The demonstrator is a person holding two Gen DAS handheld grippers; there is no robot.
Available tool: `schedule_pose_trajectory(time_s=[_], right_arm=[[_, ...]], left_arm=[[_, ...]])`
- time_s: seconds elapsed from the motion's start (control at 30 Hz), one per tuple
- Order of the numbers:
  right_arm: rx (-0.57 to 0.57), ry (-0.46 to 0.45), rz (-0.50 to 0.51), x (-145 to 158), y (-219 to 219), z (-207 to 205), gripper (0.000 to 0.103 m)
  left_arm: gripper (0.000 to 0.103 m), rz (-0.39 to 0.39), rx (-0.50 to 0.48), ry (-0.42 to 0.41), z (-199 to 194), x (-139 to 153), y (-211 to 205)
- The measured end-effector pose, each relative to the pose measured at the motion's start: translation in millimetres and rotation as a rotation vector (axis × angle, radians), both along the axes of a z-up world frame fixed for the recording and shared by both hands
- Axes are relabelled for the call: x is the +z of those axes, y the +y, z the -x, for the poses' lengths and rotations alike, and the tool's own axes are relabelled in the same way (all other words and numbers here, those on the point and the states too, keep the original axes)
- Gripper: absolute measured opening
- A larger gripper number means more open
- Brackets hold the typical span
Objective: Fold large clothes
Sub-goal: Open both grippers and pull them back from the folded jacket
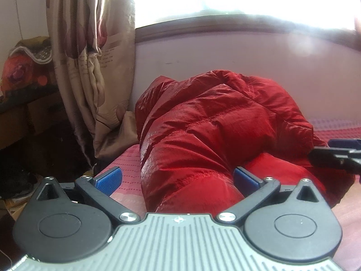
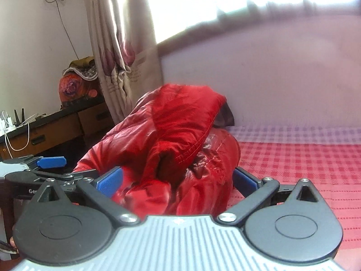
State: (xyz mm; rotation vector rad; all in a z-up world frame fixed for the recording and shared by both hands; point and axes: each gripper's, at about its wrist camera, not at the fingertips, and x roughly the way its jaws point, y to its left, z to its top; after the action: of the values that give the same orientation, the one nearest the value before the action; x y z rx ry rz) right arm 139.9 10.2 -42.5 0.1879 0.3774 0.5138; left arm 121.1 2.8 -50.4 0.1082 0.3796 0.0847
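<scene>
A: Room: bedroom; bed (image 2: 304, 169) with red checked cover, pale wall at the far side, bright window above, patterned curtain (image 1: 90, 67) far left, wooden desk (image 2: 56, 128) beyond it.

B: Task item?

A: One red padded jacket (image 1: 214, 124), bunched in a heap on the bed, near the far-left corner by the curtain. Hood (image 2: 187, 113) uppermost in the right wrist view. Not flat; whether part-folded or merely piled, cannot tell.

B: Grippers?

A: Left gripper (image 1: 178, 178): fingers spread wide, a quilted roll of the jacket lying between them, not pinched. Right gripper (image 2: 178, 178): likewise spread, jacket bulk between the blue pads (image 2: 110, 180), no pinch visible.

B: Key relation?

A: Jacket lies straight ahead of both grippers, its long run stretching from near to far. Both sit at its near edge, side by side, left gripper at the left flank, right at the right. Neither is clearly nearer; either could close on fabric where it stands.
</scene>
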Motion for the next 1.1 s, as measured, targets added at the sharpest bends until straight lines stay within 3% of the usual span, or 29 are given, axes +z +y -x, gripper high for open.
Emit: schedule_pose_trajectory(time_s=[0.23,0.37,0.63,0.7,0.8,0.97,1.1], right_arm=[[-0.046,0.127,0.071,11.0,4.6,13.9,0.103],[-0.040,0.210,0.062,19.0,2.3,25.8,0.103],[0.012,0.312,0.130,25.9,10.1,45.1,0.103],[0.027,0.318,0.145,28.7,12.2,50.5,0.103],[0.044,0.320,0.152,33.0,14.7,56.3,0.103],[0.059,0.328,0.167,38.4,16.6,66.0,0.103],[0.062,0.337,0.190,38.4,19.3,69.6,0.103]], left_arm=[[0.103,-0.011,0.016,0.057,13.5,10.4,-2.7],[0.103,-0.007,-0.004,0.101,26.0,19.4,-4.0],[0.103,-0.095,0.077,0.219,47.4,27.9,-18.7],[0.103,-0.070,0.050,0.263,52.0,31.9,-17.0],[0.103,0.003,0.022,0.253,66.3,39.9,-13.5],[0.103,0.022,0.059,0.311,75.1,51.5,-11.6],[0.103,0.125,0.088,0.396,70.7,52.6,-0.2]])
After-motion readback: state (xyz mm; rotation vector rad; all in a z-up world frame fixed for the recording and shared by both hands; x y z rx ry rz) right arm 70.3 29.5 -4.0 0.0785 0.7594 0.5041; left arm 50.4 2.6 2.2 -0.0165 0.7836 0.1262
